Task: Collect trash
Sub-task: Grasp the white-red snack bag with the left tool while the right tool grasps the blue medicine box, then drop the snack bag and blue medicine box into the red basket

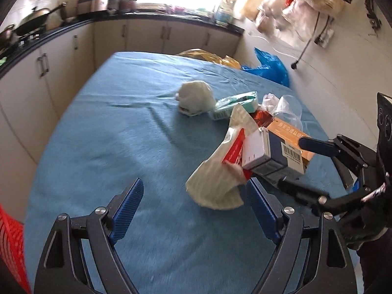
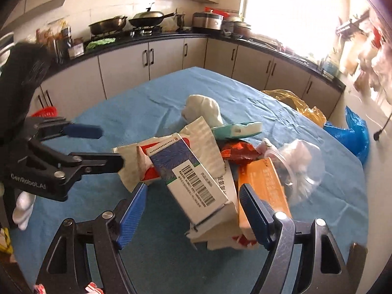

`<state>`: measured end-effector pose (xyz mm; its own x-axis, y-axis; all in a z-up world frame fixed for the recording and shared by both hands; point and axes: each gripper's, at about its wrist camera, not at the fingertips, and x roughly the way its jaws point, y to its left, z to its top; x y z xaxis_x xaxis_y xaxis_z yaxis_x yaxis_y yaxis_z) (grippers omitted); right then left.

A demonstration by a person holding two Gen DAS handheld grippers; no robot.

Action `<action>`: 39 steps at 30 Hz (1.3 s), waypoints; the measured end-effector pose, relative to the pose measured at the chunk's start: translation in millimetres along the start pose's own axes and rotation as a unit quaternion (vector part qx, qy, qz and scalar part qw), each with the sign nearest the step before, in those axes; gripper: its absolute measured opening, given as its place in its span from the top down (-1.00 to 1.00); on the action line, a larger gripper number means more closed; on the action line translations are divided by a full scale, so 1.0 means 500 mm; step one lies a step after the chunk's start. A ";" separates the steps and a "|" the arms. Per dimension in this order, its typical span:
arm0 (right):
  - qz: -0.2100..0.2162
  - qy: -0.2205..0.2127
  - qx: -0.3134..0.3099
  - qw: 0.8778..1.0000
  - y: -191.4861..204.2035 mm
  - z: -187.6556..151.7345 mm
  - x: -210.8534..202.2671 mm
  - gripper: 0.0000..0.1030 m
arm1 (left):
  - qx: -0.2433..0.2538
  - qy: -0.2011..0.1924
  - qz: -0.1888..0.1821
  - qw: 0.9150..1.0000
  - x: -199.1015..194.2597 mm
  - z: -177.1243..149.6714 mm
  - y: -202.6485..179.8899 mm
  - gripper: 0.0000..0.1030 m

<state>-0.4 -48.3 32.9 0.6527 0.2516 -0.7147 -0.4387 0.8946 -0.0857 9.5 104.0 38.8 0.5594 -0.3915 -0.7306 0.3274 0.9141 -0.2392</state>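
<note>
On the blue tablecloth point(image 1: 98, 134), trash boxes point(image 2: 193, 183) lie between the right gripper's point(image 2: 192, 210) spread fingers.

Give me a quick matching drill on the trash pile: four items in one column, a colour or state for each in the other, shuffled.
Items:
1. barcode box
2. flat carton
3. plastic cup
4. tissue pack

Descriptions:
A. clear, on its side
B. teal and white
C. orange
D. between the right gripper's open fingers

Pairs: 1-D, 2-C, 3-A, 4-B
</note>
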 end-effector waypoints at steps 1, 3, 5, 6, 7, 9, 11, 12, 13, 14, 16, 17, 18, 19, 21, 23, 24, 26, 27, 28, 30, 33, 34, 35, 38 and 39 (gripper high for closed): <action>0.002 0.004 0.000 1.000 0.001 0.000 0.007 -0.43 | 0.002 0.003 -0.006 1.000 0.008 0.006 0.000 -0.64; 0.018 0.016 0.015 1.000 -0.006 -0.002 0.015 0.15 | 0.001 0.009 -0.019 1.000 0.022 0.012 0.001 -0.64; 0.026 0.014 0.033 0.999 -0.012 -0.006 0.011 0.27 | 0.000 0.015 -0.032 0.999 0.035 0.019 0.001 -0.64; 0.024 0.012 0.038 0.999 -0.015 -0.008 0.005 0.27 | 0.000 0.017 -0.036 0.999 0.042 0.021 -0.001 -0.64; 0.023 0.011 0.044 0.999 -0.018 -0.012 0.000 0.27 | 0.001 0.021 -0.043 0.999 0.048 0.023 -0.004 -0.64; 0.027 0.007 0.056 0.998 -0.026 -0.019 -0.013 0.27 | 0.005 0.027 -0.050 0.998 0.057 0.027 -0.009 -0.64; 0.028 0.002 0.072 0.997 -0.034 -0.028 -0.032 0.27 | 0.010 0.034 -0.058 0.998 0.068 0.027 -0.017 -0.64; 0.031 0.000 0.078 0.996 -0.036 -0.031 -0.040 0.27 | 0.008 0.039 -0.064 0.997 0.073 0.028 -0.018 -0.64; 0.033 -0.003 0.087 0.996 -0.039 -0.036 -0.050 0.27 | 0.004 0.044 -0.071 0.997 0.077 0.029 -0.018 -0.64; 0.032 -0.005 0.094 0.995 -0.042 -0.042 -0.062 0.27 | 0.000 0.046 -0.076 0.996 0.081 0.030 -0.017 -0.64; 0.031 -0.010 0.104 0.994 -0.043 -0.050 -0.079 0.27 | -0.008 0.048 -0.084 0.995 0.086 0.032 -0.018 -0.64; 0.031 -0.010 0.111 0.993 -0.045 -0.057 -0.088 0.27 | -0.010 0.047 -0.083 0.995 0.088 0.033 -0.021 -0.64; 0.031 -0.010 0.115 0.993 -0.044 -0.060 -0.094 0.27 | -0.010 0.046 -0.081 0.996 0.090 0.034 -0.024 -0.56; 0.029 -0.011 0.119 0.992 -0.043 -0.064 -0.101 0.27 | -0.010 0.046 -0.077 0.996 0.092 0.035 -0.028 -0.21; 0.026 -0.012 0.124 0.992 -0.039 -0.074 -0.113 0.27 | -0.016 0.058 -0.060 0.996 0.101 0.038 -0.029 0.29; 0.024 -0.012 0.130 0.991 -0.036 -0.079 -0.123 0.27 | -0.031 0.045 -0.056 0.997 0.089 0.039 -0.026 0.33; 0.025 -0.013 0.131 0.991 -0.035 -0.081 -0.129 0.27 | -0.034 0.039 -0.052 0.997 0.079 0.038 -0.027 0.35; 0.025 -0.017 0.135 0.990 -0.031 -0.084 -0.143 0.27 | -0.038 0.027 -0.051 0.998 0.057 0.035 -0.033 0.35; 0.025 -0.020 0.136 0.990 -0.030 -0.085 -0.148 0.27 | -0.038 0.021 -0.049 0.998 0.043 0.031 -0.035 0.35; 0.025 -0.025 0.138 0.990 -0.028 -0.084 -0.156 0.27 | -0.036 0.013 -0.045 0.998 0.025 0.026 -0.040 0.35; 0.026 -0.033 0.142 0.989 -0.024 -0.083 -0.167 0.27 | -0.029 -0.002 -0.033 0.999 -0.011 0.015 -0.051 0.35; 0.031 -0.046 0.152 0.987 -0.018 -0.083 -0.186 0.27 | -0.023 -0.023 -0.018 0.999 -0.068 -0.008 -0.061 0.35; 0.035 -0.050 0.154 0.986 -0.014 -0.081 -0.191 0.27 | -0.024 -0.029 -0.012 0.999 -0.087 -0.015 -0.062 0.35; 0.038 -0.051 0.155 0.986 -0.010 -0.081 -0.195 0.27 | -0.027 -0.034 -0.007 0.999 -0.105 -0.022 -0.059 0.35; 0.047 -0.052 0.154 0.986 0.011 -0.081 -0.202 0.27 | -0.046 -0.040 0.003 0.998 -0.153 -0.049 -0.039 0.35; 0.048 -0.051 0.151 0.986 0.020 -0.079 -0.202 0.27 | -0.055 -0.044 0.007 0.997 -0.174 -0.061 -0.027 0.35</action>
<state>-95.2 -79.4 76.7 0.6827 0.3630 -0.6342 -0.3072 0.9300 0.2016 -66.6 128.7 86.1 0.6301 -0.3813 -0.6764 0.2352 0.9239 -0.3017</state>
